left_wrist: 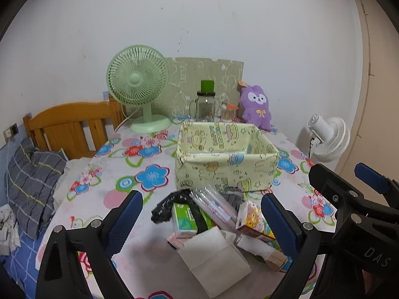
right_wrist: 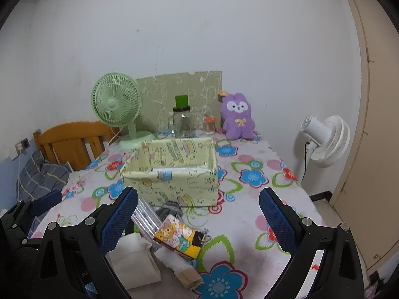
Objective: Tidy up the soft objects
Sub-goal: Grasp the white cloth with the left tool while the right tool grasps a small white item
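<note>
Hovering wide apart over the near table [left_wrist: 149,254]: left tongs [left_wrist: 202,220] and right tongs [right_wrist: 198,214], gripping nothing. Lying between them, white tissue [left_wrist: 214,259] among small packets, near the yellow fabric box [left_wrist: 224,172].

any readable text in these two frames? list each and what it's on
"DAS": white letters on the black body of the right gripper, at the right edge of the left wrist view; possibly cut off.
Fabric storage box: printed lettering among cartoons, too blurred to read.
Green tissue pack: label print too small.
Cartoon tissue pack: pictures only, no legible words.
Left gripper: no marking seen.
</note>
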`<state>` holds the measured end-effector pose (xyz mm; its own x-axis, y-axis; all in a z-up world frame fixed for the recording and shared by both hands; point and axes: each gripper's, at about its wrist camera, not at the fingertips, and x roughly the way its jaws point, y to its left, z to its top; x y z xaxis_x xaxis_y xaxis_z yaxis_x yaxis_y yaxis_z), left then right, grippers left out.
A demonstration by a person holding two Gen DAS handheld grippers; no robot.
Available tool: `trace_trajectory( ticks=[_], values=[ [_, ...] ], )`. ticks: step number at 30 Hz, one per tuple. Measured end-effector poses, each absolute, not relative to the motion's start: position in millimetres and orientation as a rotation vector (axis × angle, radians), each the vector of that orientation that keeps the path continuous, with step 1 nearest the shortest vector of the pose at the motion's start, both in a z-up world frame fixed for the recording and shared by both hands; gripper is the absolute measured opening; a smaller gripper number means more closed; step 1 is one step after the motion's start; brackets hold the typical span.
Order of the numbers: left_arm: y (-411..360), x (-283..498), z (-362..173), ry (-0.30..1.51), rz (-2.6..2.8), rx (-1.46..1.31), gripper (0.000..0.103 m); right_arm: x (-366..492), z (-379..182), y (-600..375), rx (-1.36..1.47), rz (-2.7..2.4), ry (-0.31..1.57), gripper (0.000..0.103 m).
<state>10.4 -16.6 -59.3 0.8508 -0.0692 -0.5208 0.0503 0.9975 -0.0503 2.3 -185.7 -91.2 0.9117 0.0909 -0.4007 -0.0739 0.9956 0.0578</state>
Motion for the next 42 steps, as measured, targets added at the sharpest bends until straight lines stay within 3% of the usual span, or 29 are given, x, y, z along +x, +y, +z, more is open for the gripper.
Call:
trace_trajectory(
  ticks=[42],
  values=[
    [-38,11,-167,0.733,-0.102,-0.014,0.093,15,-202,-181,0.035,0.139,0.610,0.091]
  ],
)
